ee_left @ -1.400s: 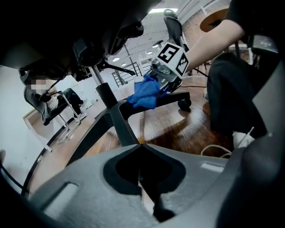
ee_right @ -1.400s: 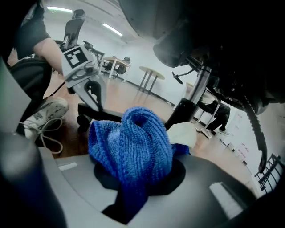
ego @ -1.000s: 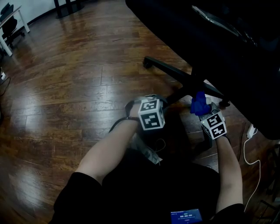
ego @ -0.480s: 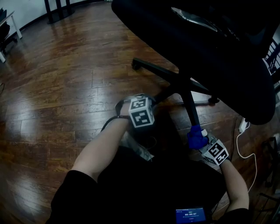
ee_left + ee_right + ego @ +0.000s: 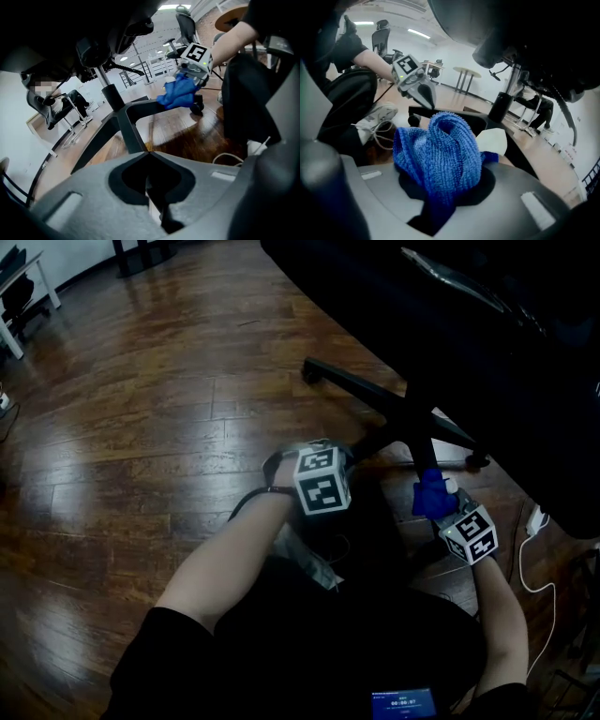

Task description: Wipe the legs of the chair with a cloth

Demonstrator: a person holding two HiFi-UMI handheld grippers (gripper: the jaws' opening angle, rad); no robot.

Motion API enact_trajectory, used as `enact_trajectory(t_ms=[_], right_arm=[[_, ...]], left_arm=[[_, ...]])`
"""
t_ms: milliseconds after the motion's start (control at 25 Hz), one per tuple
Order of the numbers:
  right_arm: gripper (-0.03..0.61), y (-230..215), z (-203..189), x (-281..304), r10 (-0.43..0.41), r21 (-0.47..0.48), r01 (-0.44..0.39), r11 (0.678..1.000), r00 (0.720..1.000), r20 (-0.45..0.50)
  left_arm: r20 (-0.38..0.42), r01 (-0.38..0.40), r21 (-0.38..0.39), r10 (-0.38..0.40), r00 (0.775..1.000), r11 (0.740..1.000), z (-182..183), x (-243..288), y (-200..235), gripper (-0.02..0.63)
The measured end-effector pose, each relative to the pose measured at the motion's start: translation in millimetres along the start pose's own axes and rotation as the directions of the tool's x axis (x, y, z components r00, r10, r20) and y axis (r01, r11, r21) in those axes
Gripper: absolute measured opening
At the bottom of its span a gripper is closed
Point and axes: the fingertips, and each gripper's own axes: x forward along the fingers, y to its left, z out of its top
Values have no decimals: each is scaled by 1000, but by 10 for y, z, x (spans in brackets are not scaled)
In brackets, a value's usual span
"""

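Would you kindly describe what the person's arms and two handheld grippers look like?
The left gripper and right gripper each have a grey moulded body with tapering jaws, topped by a white cube printed with black square markers. A dark cable trails from the left one. The person wears a black short-sleeved top; the forearms are bare.
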Motion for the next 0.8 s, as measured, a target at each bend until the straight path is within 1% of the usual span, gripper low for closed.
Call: enact_trajectory(t_ms=[80,160,200,280,400,520,640,800], right_arm=[[78,-293,262,200,-69,-6,69,998,997,44],[80,-555,488,350,-130,23,129,991,987,94],[81,-645,567,400,-149,39,145,989,983,110],[83,-711,647,445,-153,56,147,988,980,124],[81,-631,607,409,-139,68,130,989,982,130],[81,-444,457,324,-109,27,107,994,990,84],[81,-159,214,145,-39,19,38,999,999,34],[80,319,-251,-254,55,50,-55,997,999,4]], left_arm=[[-5,0,27,0,1000,1000,6,11,-11,0],[-3,3,31,-3,1000,1000,5,12,-17,0],[-1,4,28,-4,1000,1000,2,9,-17,0],[-1,2,25,-2,1000,1000,-4,3,-9,0],[-8,0,31,0,1000,1000,-25,5,-16,0],[-11,-7,34,7,1000,999,-24,10,-20,0],[-23,-15,43,16,1000,999,-28,10,-18,0],[-32,-21,45,22,999,999,-33,20,-16,0]])
